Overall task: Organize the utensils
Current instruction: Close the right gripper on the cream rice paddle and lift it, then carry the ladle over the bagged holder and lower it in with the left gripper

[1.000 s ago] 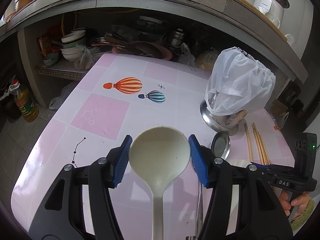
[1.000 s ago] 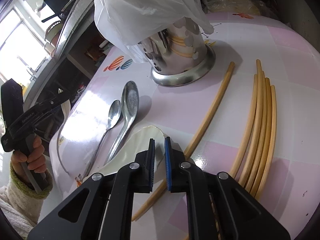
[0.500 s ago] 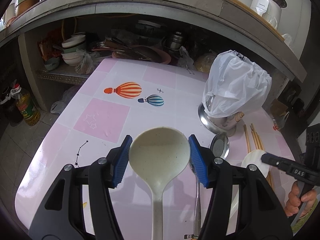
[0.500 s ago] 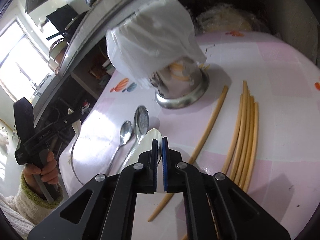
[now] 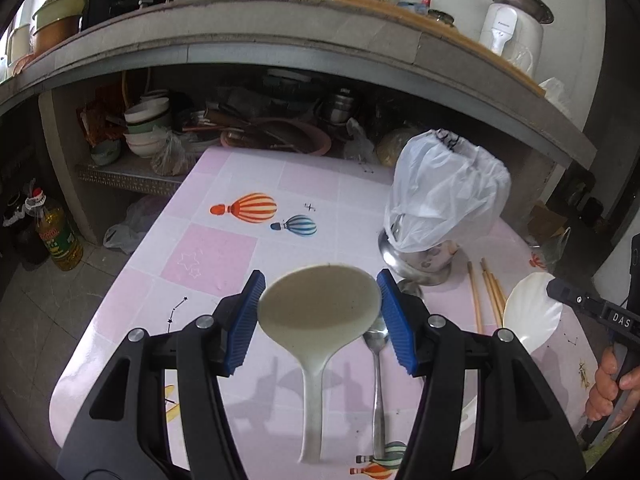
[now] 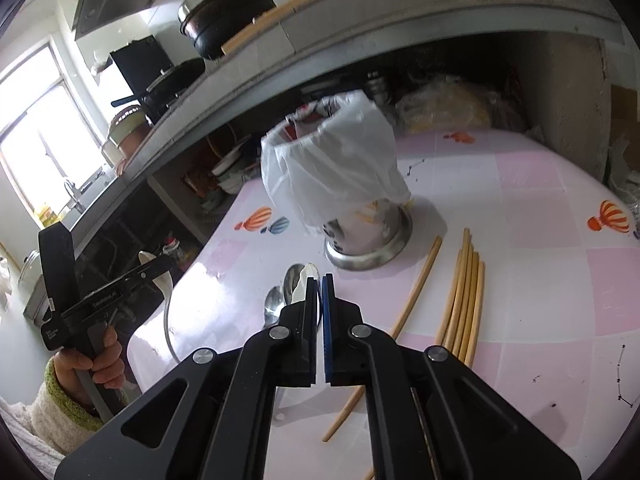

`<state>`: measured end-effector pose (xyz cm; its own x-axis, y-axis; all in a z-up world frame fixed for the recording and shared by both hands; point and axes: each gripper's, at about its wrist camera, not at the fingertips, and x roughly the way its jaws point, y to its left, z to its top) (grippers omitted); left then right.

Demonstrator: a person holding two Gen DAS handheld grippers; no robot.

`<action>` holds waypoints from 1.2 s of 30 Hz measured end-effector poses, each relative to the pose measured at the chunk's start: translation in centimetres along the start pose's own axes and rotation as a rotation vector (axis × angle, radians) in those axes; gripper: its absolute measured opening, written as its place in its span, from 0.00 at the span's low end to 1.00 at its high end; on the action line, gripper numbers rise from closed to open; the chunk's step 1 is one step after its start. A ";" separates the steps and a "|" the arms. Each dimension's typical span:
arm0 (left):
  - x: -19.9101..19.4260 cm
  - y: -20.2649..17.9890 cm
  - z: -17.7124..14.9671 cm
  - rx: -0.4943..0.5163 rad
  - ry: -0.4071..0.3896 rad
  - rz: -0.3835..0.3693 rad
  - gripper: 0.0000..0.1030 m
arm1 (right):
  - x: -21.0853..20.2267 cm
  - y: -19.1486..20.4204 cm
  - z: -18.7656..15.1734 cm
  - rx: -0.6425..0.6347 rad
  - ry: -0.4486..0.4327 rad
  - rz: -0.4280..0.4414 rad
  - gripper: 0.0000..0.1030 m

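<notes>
Overhead, a shelf [image 5: 280, 32] spans the pink table [image 5: 208, 256].

Left tabletop [image 5: 208, 256] is unobstructed. Right side is obstructed by bag-covered holder [image 5: 444, 216], chopsticks [image 6: 464, 296] and spoons [image 6: 280, 296].

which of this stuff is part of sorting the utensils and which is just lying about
Part of the job:
- ladle in left claw
- white rice paddle in right claw
- metal spoons
- chopsticks
- bag-covered steel holder

Lying about:
- oil bottle
- stacked bowls
- black pot
</notes>
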<state>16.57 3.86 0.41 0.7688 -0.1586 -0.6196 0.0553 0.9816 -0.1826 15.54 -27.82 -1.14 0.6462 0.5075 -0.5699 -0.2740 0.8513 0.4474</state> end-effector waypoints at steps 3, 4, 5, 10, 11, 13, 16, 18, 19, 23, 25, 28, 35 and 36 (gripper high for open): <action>-1.1 -0.4 0.3 0.009 -0.020 -0.005 0.53 | -1.0 0.5 0.1 -0.010 -0.029 -0.016 0.03; -1.5 -0.5 0.4 0.011 -0.027 -0.008 0.53 | -1.3 0.7 0.2 -0.012 -0.040 -0.020 0.03; -1.9 -0.6 0.6 0.014 -0.035 -0.009 0.53 | -1.6 0.9 0.2 -0.014 -0.051 -0.023 0.03; -3.3 -1.3 1.2 0.036 -0.061 -0.010 0.53 | -3.2 1.8 0.2 -0.027 -0.098 -0.042 0.03; -3.7 -1.4 1.3 0.039 -0.067 -0.012 0.53 | -3.4 1.9 0.2 -0.026 -0.105 -0.042 0.03; -4.2 -1.7 1.6 0.046 -0.078 -0.013 0.53 | -3.9 2.0 0.2 -0.024 -0.116 -0.041 0.03; -4.9 -2.2 2.1 0.055 -0.094 -0.014 0.53 | -4.7 2.3 0.3 -0.027 -0.135 -0.041 0.03; -5.3 -2.6 2.5 0.058 -0.103 -0.017 0.53 | -5.2 2.5 0.4 -0.031 -0.148 -0.044 0.03; -5.5 -2.8 2.6 0.060 -0.109 -0.018 0.53 | -5.6 2.6 0.4 -0.036 -0.156 -0.046 0.03; -6.5 -3.7 3.6 0.076 -0.136 -0.021 0.53 | -6.8 2.8 0.6 -0.045 -0.185 -0.048 0.03; -6.7 -4.1 3.9 0.079 -0.145 -0.024 0.53 | -7.3 2.8 0.8 -0.046 -0.196 -0.049 0.03; -7.2 -4.7 4.6 0.087 -0.162 -0.028 0.53 | -7.9 2.6 0.9 -0.045 -0.209 -0.050 0.03; -7.7 -5.9 5.6 0.102 -0.185 -0.034 0.53 | -8.8 2.4 1.4 -0.051 -0.231 -0.053 0.03; -7.7 -6.0 5.8 0.105 -0.188 -0.035 0.53 | -8.9 2.4 1.4 -0.051 -0.232 -0.054 0.03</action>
<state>13.98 -0.24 10.72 0.8698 -0.1795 -0.4595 0.1421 0.9831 -0.1150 10.12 -30.50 5.97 0.8057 0.4220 -0.4156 -0.2667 0.8850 0.3817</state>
